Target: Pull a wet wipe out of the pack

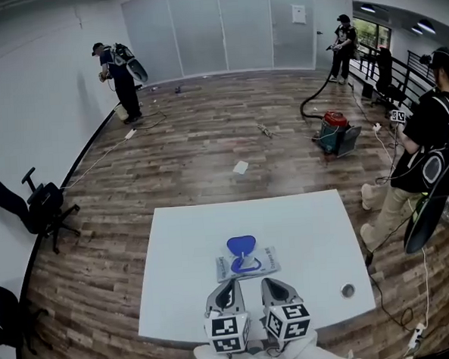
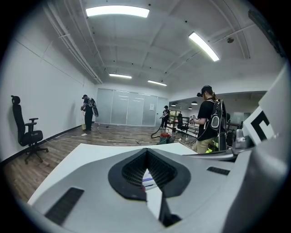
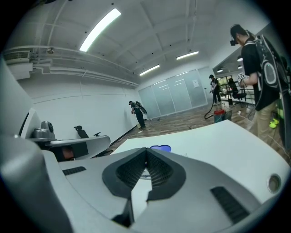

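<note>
A: Fingers first. Left gripper [image 2: 146, 151]?
B: Tips pressed together, nothing between them. Right gripper [image 3: 146, 151] is the same: closed tight, empty.
A: The pack?
B: The wipes pack [image 1: 247, 263] lies flat just ahead of both pairs of tips, roughly centred between them, untouched. Its blue lid [image 1: 241, 247] is flipped open on the far side, so the opening faces the fingers. Too small to tell if a wipe pokes up.
A: Why held like that?
B: My guess is they're lining up. Both sit side by side, angled slightly down at the pack. The jaws would have to part before any pinch, so the pull hasn't begun. Probably one pins the pack while the other tugs.
A: Surface?
B: A plain white table [image 1: 303, 223]. There's a small round thing [image 1: 348, 289] well off to the right of the right tips; can't tell what it is.
A: Room?
B: Wood floor [image 1: 199, 138], with a scrap of paper [image 1: 241, 167] beyond the table. Vacuum [image 1: 334, 132] far ahead-right, office chair [image 1: 42, 205] far left. One person [image 1: 428, 155] stands right of the table, and others are by the far wall.
</note>
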A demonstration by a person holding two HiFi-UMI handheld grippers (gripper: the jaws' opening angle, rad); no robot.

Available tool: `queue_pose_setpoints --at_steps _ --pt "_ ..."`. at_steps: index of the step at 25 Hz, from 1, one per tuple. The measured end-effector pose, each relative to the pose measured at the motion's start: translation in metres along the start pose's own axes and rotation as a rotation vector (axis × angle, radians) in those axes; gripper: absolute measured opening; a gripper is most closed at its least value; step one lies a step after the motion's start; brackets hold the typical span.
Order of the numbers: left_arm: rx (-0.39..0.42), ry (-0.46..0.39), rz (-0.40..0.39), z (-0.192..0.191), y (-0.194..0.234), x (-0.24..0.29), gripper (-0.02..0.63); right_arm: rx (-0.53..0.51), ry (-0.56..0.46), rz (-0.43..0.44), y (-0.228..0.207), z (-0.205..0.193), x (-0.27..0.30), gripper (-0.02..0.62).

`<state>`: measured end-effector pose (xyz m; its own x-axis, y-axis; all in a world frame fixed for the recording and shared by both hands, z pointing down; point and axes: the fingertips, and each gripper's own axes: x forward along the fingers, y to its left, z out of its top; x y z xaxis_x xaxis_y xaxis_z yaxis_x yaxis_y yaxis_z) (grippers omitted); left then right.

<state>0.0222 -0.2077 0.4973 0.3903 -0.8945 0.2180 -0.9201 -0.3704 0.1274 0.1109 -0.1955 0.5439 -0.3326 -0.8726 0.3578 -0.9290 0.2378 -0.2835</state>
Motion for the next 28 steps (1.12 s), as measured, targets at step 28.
queue_pose_setpoints --at_steps 28 --pt "-0.018 0.08 0.037 -0.018 0.051 0.023 -0.003 0.034 0.088 0.004 -0.016 -0.034 0.081 0.011"
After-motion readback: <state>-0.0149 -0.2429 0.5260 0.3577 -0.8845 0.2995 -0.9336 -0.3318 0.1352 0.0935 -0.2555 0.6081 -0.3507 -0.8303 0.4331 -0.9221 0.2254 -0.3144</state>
